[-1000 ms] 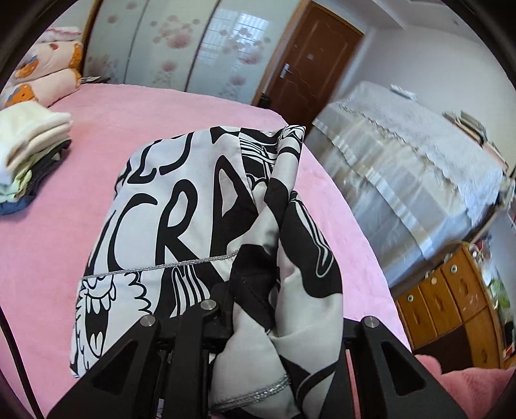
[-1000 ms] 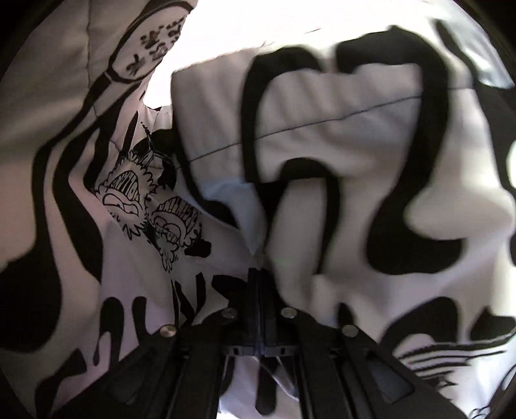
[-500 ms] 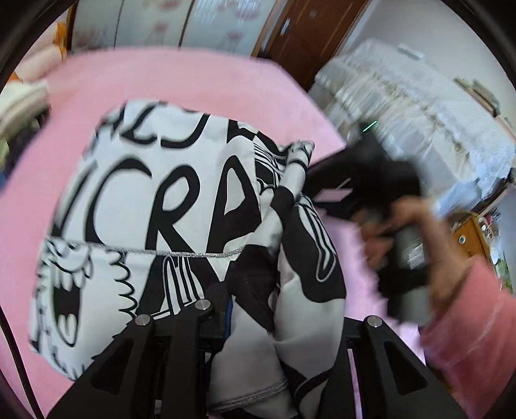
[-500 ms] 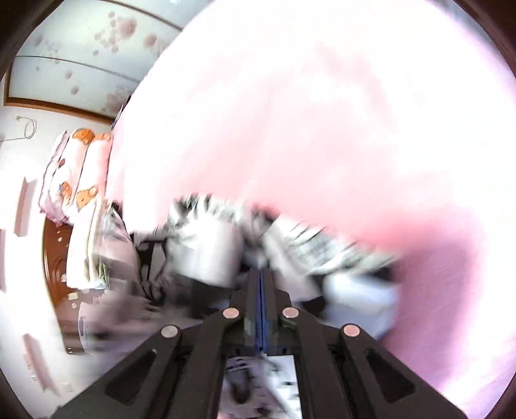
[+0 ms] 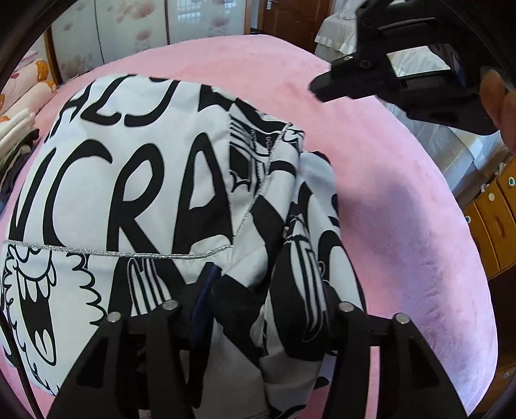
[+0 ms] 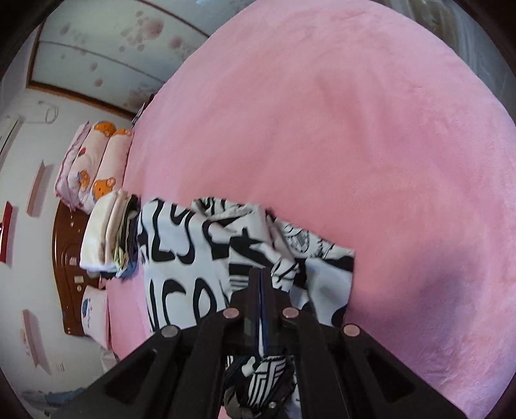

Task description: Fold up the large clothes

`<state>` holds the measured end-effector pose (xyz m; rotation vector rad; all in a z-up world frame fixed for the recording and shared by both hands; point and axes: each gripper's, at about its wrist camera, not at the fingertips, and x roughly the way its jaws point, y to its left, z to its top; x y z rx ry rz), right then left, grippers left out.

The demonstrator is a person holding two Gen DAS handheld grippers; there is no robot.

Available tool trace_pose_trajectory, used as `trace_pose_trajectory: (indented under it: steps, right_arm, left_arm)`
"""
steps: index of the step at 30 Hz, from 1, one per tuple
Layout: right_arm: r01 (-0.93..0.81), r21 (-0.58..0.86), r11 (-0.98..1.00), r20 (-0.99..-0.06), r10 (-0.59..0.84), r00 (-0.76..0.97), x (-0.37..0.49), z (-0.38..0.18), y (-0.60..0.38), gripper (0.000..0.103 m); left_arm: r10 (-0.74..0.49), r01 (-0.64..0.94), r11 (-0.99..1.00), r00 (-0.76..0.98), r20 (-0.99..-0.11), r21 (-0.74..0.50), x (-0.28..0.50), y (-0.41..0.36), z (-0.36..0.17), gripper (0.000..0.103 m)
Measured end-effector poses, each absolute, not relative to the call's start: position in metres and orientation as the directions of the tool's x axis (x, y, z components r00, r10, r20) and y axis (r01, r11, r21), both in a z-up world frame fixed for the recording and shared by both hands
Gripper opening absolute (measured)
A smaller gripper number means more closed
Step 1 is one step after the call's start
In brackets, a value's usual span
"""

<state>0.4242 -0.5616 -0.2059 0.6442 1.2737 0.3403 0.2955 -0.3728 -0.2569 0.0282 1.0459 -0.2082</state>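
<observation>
The black-and-white printed garment (image 5: 135,199) lies partly folded on the pink bed cover (image 5: 403,225), a broad flat panel spreading away to the far left with its long axis running near to far, and a rumpled, doubled-up strip bunched along its right edge. That bunched strip is what the next move turns on: it runs straight out from between the fingers of the left gripper (image 5: 258,309), whose jaws are opening with the cloth still lying loose between them, so the left hand sits right on the garment. The right gripper (image 5: 325,87) hovers off over bare pink cover at the far right, well apart from the cloth, pinched fully closed with nothing in it; in its own view the closed fingers (image 6: 261,290) point down at the garment's near edge. My read: the fold is laid and the left is letting go, with that lumpy right edge wanting a tidy. Beyond, a stack of folded clothes (image 6: 106,238) sits just beside the garment, bear-print pillows (image 6: 96,167) behind it, then a flowered wardrobe (image 5: 167,25).
</observation>
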Motion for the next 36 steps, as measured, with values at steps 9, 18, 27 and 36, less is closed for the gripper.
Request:
trace_pose_trajectory:
  steps: [9, 18, 27, 36]
  right_arm:
    - [0.104, 0.621, 0.777, -0.781, 0.6, 0.172, 0.397, -0.197, -0.538, 0.002]
    - [0.201, 0.623, 0.756, -0.779, 0.623, 0.073, 0.349, -0.205, -0.511, 0.023]
    - [0.236, 0.542, 0.806, -0.828, 0.561, -0.014, 0.314, -0.233, -0.472, 0.033]
    - [0.155, 0.397, 0.905, -0.914, 0.405, -0.029, 0.312, -0.248, -0.445, 0.033]
  left_arm:
    - [-0.209, 0.226, 0.967, 0.451, -0.868, -0.116, 0.277, -0.358, -0.203, 0.079]
    - [-0.154, 0.168, 0.982, 0.437, -0.886, -0.088, 0.258, -0.287, -0.143, 0.088]
    - [-0.024, 0.016, 1.0, 0.357, -0.934, -0.02, 0.275, -0.203, -0.156, 0.088]
    - [-0.03, 0.018, 0.999, 0.207, -0.978, -0.027, 0.289, -0.164, -0.191, 0.088]
